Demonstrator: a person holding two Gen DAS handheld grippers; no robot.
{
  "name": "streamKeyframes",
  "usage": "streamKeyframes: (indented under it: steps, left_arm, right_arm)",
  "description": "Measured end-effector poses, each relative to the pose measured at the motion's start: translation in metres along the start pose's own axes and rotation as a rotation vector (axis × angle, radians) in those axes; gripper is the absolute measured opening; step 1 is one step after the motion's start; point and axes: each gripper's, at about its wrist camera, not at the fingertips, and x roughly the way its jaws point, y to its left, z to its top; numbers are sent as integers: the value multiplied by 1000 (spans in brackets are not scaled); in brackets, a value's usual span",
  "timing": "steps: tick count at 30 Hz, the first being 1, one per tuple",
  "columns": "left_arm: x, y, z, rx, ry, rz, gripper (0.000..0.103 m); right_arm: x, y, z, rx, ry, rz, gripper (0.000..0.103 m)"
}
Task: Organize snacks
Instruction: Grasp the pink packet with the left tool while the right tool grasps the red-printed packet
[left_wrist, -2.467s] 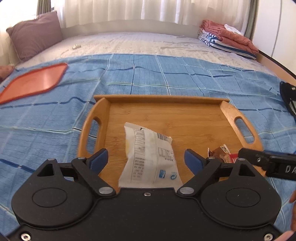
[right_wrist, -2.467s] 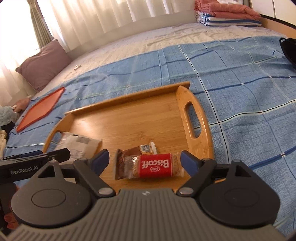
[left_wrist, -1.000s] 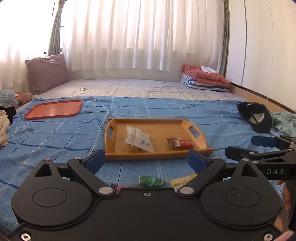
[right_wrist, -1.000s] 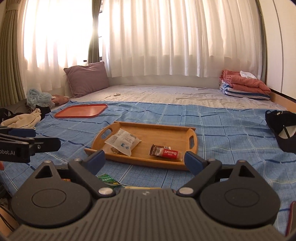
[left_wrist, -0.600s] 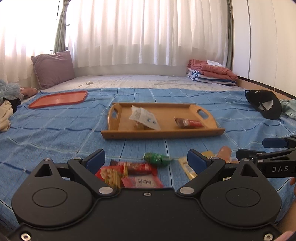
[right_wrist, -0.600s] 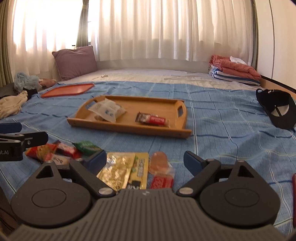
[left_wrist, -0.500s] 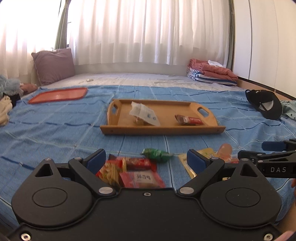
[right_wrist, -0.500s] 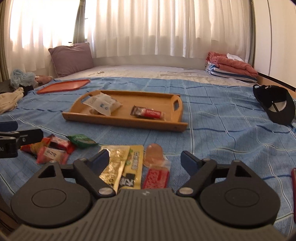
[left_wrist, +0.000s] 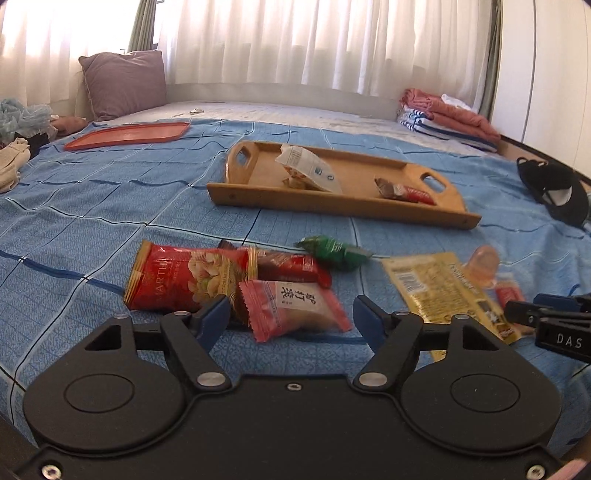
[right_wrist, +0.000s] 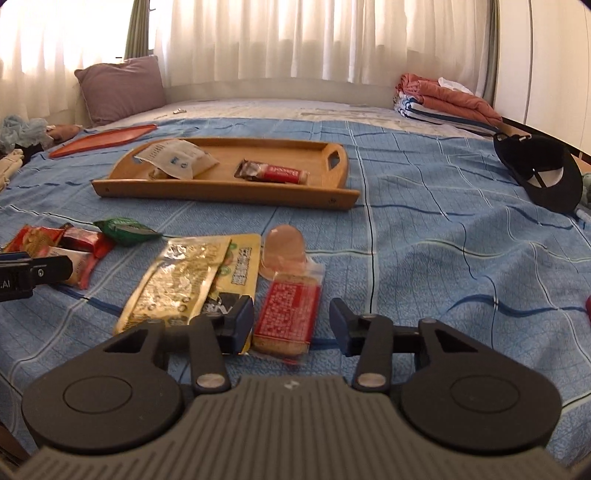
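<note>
A wooden tray (left_wrist: 343, 208) on the blue bedspread holds a white packet (left_wrist: 308, 170) and a red Biscoff bar (left_wrist: 404, 192). Loose snacks lie nearer me. My left gripper (left_wrist: 291, 319) is open, its fingers on either side of a pink candy packet (left_wrist: 295, 308), beside a red nut bag (left_wrist: 184, 277), a dark red bar (left_wrist: 291, 267) and a green candy (left_wrist: 334, 251). My right gripper (right_wrist: 291, 325) is open around the near end of a red biscuit packet (right_wrist: 290, 308), next to a yellow packet (right_wrist: 192, 280) and a pink jelly cup (right_wrist: 282, 251).
An orange tray (left_wrist: 129, 136) lies at the far left, with a purple pillow (left_wrist: 123, 83) behind it. Folded towels (left_wrist: 447, 114) are stacked at the far right. A black cap (right_wrist: 543, 170) lies on the right. Clothes (left_wrist: 11, 162) are heaped at the left edge.
Both grippers have pulled back from the wooden tray and come down low over the loose snacks. The pink candy packet and the red biscuit packet now lie between their open fingers.
</note>
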Motion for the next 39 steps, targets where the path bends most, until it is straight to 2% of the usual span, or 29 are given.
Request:
streamKeyframes:
  steps: [8, 13, 16, 17, 19, 20, 21, 22, 24, 28, 39]
  left_arm:
    - [14, -9, -5, 21, 24, 12, 75]
    - [21, -15, -6, 40, 16, 19, 79]
    - [25, -18, -5, 41, 16, 20, 79]
    - [25, -18, -5, 39, 15, 19, 77]
    - [23, -18, -4, 33, 11, 17, 61]
    - [22, -17, -3, 31, 9, 18, 60]
    - [20, -17, -3, 25, 6, 13, 56]
    - [18, -15, -2, 15, 3, 10, 48]
    - [14, -12, -1, 5, -1, 1, 45]
    - [8, -9, 3, 6, -8, -4, 34]
    - [-11, -10, 14, 27, -38, -29, 30]
  right_arm:
    - [10, 1, -2, 8, 7, -2, 49]
    - [16, 1, -2, 3, 4, -17, 61]
    - [21, -1, -1, 13, 12, -26, 63]
    - [23, -2, -2, 12, 11, -28, 63]
    - [24, 0, -3, -2, 5, -35, 64]
    - [23, 0, -4, -6, 1, -37, 64]
    - [23, 1, -4, -7, -2, -37, 58]
    - [21, 1, -4, -1, -4, -33, 52]
    - [16, 1, -5, 4, -13, -25, 40]
    - [7, 4, -6, -3, -15, -3, 39]
    - [-9, 1, 9, 33, -35, 35, 39]
